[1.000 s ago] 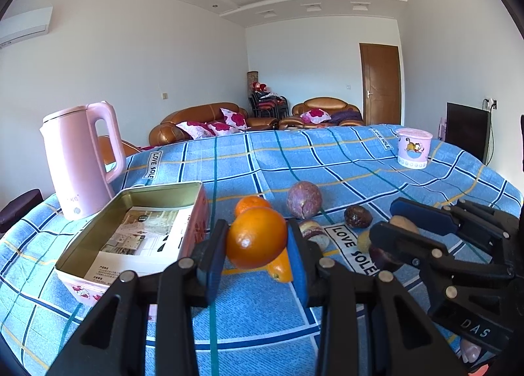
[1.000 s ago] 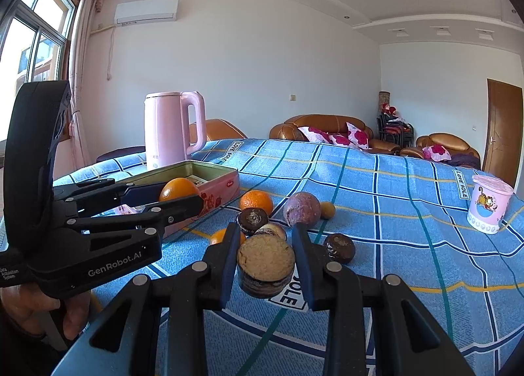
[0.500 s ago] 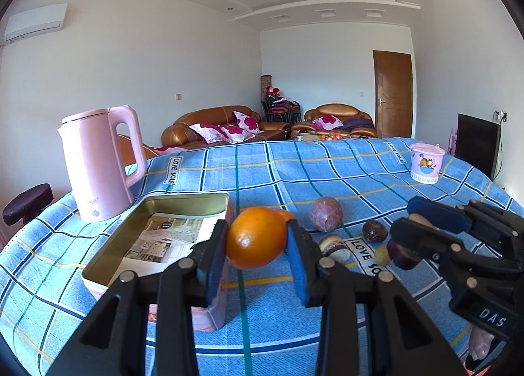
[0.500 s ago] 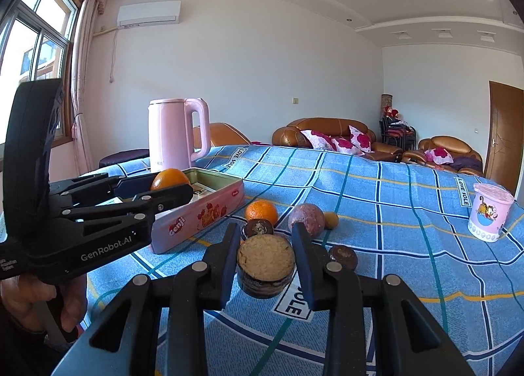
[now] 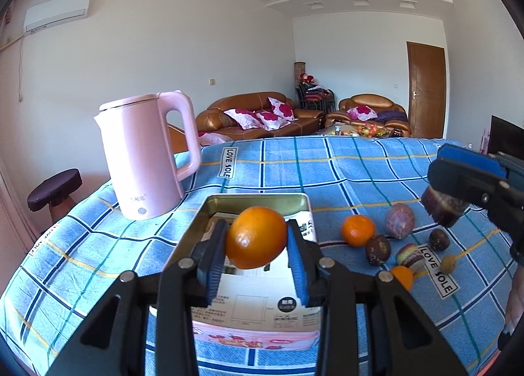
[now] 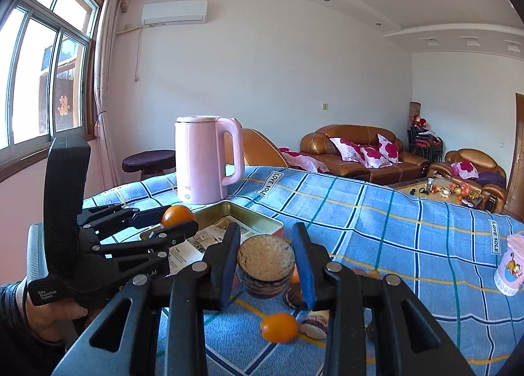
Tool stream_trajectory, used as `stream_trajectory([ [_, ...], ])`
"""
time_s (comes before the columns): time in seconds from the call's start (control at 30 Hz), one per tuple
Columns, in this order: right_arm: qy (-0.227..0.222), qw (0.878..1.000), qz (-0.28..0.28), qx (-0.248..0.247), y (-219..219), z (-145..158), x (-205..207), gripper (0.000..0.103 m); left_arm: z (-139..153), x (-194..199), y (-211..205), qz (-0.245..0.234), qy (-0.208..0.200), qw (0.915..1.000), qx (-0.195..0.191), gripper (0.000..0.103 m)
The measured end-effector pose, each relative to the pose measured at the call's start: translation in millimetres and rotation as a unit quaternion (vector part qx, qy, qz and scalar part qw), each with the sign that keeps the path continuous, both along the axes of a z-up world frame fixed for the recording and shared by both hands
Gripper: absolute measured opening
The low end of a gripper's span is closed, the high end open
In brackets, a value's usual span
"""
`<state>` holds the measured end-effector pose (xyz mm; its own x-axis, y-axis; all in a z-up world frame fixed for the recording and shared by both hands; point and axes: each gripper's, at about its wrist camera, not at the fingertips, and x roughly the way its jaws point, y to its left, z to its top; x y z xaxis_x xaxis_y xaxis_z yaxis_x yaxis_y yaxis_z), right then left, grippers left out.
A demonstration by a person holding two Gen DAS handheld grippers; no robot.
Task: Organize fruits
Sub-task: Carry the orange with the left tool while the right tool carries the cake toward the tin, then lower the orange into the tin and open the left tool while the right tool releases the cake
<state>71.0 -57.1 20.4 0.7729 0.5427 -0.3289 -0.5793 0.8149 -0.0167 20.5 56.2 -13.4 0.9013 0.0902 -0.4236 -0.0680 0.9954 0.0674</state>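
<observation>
Hanging clamped between the blue pads of the left gripper (image 5: 257, 243), the orange (image 5: 256, 237) sat directly above the open tin (image 5: 255, 200), whose floor, lined with printed paper, lay straight below and just ahead of the jaws. The jaws were drawn in tight on the fruit, one pad on each flank, and the orange looked roughly round, so no axis mattered for letting go. The tin's long side ran away from the jaws towards the pink kettle (image 5: 145, 156).

The right gripper (image 6: 265, 261) was likewise closed on a cut passion fruit half (image 6: 265, 264), pale face turned towards the camera, but the tin (image 6: 249, 215) lay ahead of those jaws and off to their left, beyond the pad tips. So the left hand appeared the nearer of the two to a drop; the right probably needed to carry further forward and leftward first.

Loose fruit remained on the blue checked cloth (image 5: 344, 173) to the right of the left jaws, well outside the tin.
</observation>
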Motion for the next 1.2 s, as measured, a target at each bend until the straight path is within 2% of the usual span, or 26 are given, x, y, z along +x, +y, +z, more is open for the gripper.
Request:
stream_trajectory([
  [0.17,0.005,1.000,0.015,-0.010,23,10,17,0.035,0,12,19,0.016,0.008,0.9998,-0.002,0.037],
  [0.37,0.015,0.999,0.028,-0.029,50,7,37,0.035,-4,26,33,0.025,0.023,0.9994,0.002,0.037],
  [0.67,0.044,0.997,0.036,-0.055,85,-14,68,0.035,-17,48,46,0.041,0.049,0.9979,0.014,0.037],
  [1.2,0.087,0.993,0.031,-0.069,107,-46,94,0.035,-32,66,53,0.048,0.087,0.9949,0.021,0.037],
])
